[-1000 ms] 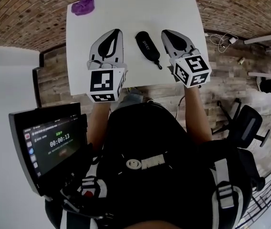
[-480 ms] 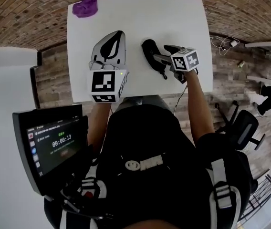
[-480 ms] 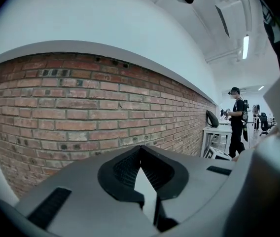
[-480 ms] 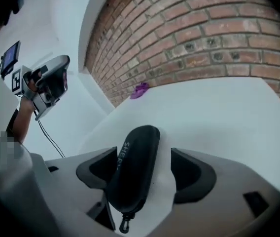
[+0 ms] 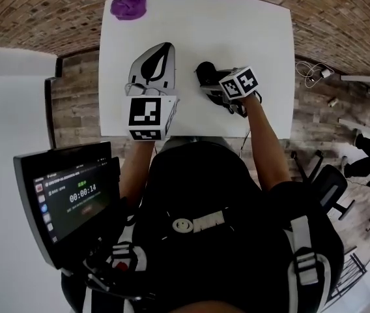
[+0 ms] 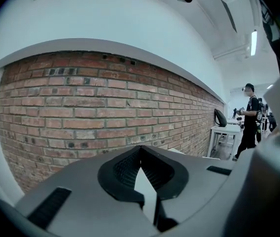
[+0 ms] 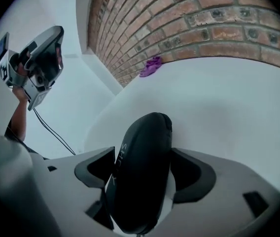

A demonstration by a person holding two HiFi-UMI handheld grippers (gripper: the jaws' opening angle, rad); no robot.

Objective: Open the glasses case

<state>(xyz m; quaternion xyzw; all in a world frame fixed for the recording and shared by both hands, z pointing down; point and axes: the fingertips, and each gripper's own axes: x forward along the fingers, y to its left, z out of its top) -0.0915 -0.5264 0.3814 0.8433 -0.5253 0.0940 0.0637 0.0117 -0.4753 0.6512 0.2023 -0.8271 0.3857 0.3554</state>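
2 grippers over the white table (image 5: pixel 237 25). My right gripper (image 7: pixel 143 157): jaws just opening, now wide, astride the black glasses case (image 5: pixel 204 72) at centre frame, not clamping. My left gripper (image 5: pixel 161 49): jaws closed, empty, left of it.

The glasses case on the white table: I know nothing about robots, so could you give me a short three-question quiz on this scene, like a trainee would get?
1. True or false: the left gripper is holding the glasses case.
2. What lies at the far left corner of the table?
A. a purple crumpled thing
B. a red cup
C. a phone
3. Fill in: the glasses case lies between the jaws of the ___ gripper.

Key
1. False. Its jaws are shut on nothing.
2. A.
3. Right. The right gripper has just been opening its jaws. They stand apart on either side of the case and do not press on it.
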